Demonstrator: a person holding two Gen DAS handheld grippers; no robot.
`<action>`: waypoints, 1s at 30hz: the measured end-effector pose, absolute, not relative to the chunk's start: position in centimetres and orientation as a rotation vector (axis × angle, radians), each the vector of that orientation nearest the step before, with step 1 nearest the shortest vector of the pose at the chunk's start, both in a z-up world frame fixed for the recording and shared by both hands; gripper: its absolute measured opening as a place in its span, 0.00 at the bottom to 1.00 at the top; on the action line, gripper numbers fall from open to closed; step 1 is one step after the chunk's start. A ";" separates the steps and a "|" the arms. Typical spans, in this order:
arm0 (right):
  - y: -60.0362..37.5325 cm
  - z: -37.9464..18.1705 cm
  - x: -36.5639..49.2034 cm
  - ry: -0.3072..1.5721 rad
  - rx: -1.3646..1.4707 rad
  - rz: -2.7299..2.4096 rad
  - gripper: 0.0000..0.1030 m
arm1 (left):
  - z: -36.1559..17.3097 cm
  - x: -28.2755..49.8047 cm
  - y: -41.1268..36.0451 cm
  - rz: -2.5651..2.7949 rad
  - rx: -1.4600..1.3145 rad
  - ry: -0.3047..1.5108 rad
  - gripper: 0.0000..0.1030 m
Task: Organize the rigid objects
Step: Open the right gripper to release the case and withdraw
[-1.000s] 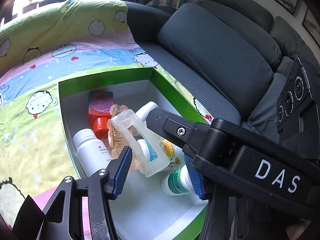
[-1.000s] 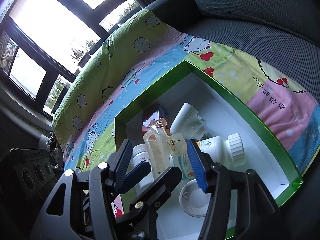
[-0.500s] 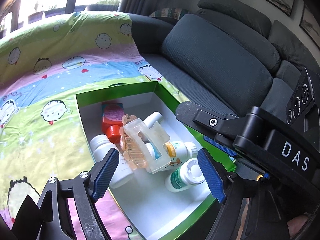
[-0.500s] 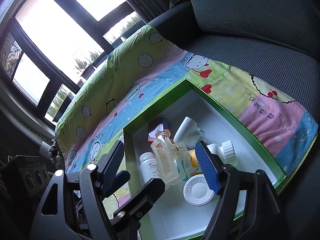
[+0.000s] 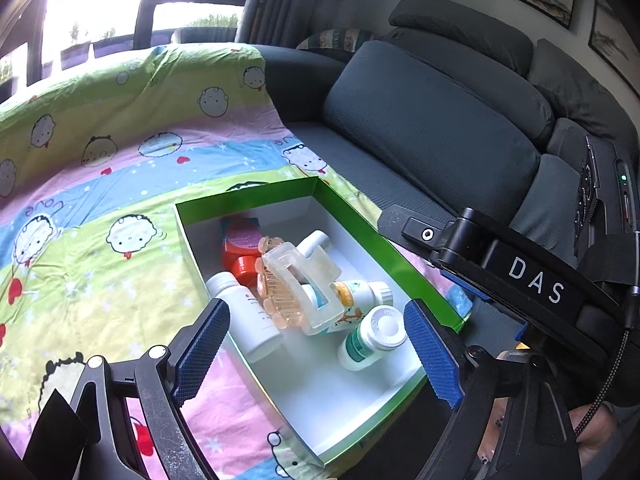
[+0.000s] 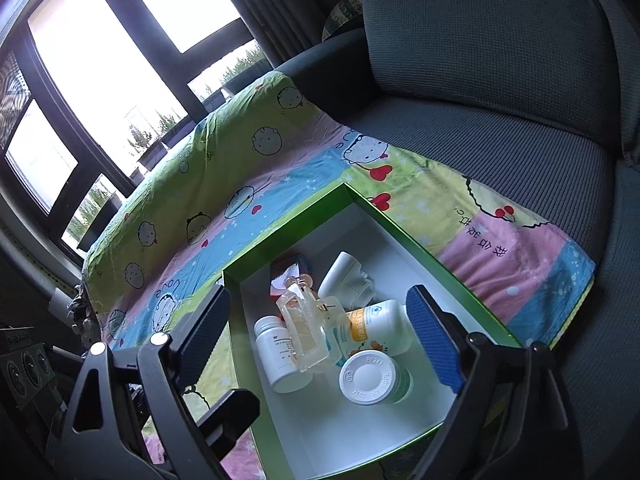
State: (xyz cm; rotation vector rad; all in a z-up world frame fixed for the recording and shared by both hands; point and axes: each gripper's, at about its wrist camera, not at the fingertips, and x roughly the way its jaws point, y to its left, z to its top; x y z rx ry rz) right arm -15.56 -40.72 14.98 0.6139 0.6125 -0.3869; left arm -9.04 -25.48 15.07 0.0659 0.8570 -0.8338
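A green box with a white inside [image 5: 384, 240] [image 6: 280, 252] lies on a cartoon blanket on the sofa. In it lie a clear and peach hair claw clip [image 5: 296, 284] [image 6: 304, 332], a white bottle [image 5: 244, 316] [image 6: 278, 352], an orange-capped red bottle [image 5: 240, 244], a white bottle with an orange label [image 5: 360, 292] [image 6: 380, 324] and a green-labelled bottle with a white cap [image 5: 372, 336] [image 6: 372, 372]. My left gripper [image 5: 316, 356] is open and empty above the box's near end. My right gripper [image 6: 320, 336] is open and empty above the box.
The blanket [image 5: 100, 200] [image 6: 240, 168] covers the sofa seat to the left of the box. Grey sofa cushions [image 5: 432, 120] [image 6: 480, 40] rise behind and to the right. The right gripper's black body [image 5: 520, 280] crosses the left wrist view. Windows [image 6: 100, 72] stand beyond.
Both grippers have pulled back and up from the box. The left gripper's jaws have opened and let go of the hair claw clip, which now rests on the bottles.
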 end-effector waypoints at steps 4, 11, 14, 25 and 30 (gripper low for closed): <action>-40.6 15.5 -16.2 0.605 0.575 -0.440 0.95 | 14.9 -9.1 -25.1 -0.768 0.092 0.874 0.87; -40.6 15.5 -16.4 0.625 0.540 -0.500 0.98 | 13.7 -8.5 -24.1 -0.730 0.078 0.932 0.87; -40.5 15.4 -16.4 0.635 0.525 -0.515 0.99 | 13.6 -8.5 -24.0 -0.729 0.076 0.934 0.87; -40.0 15.4 -16.2 0.665 0.490 -0.550 0.99 | 13.2 -8.8 -24.4 -0.737 0.101 0.958 0.87; -40.0 15.2 -16.3 0.675 0.487 -0.567 0.99 | 13.2 -8.8 -24.4 -0.742 0.100 0.968 0.87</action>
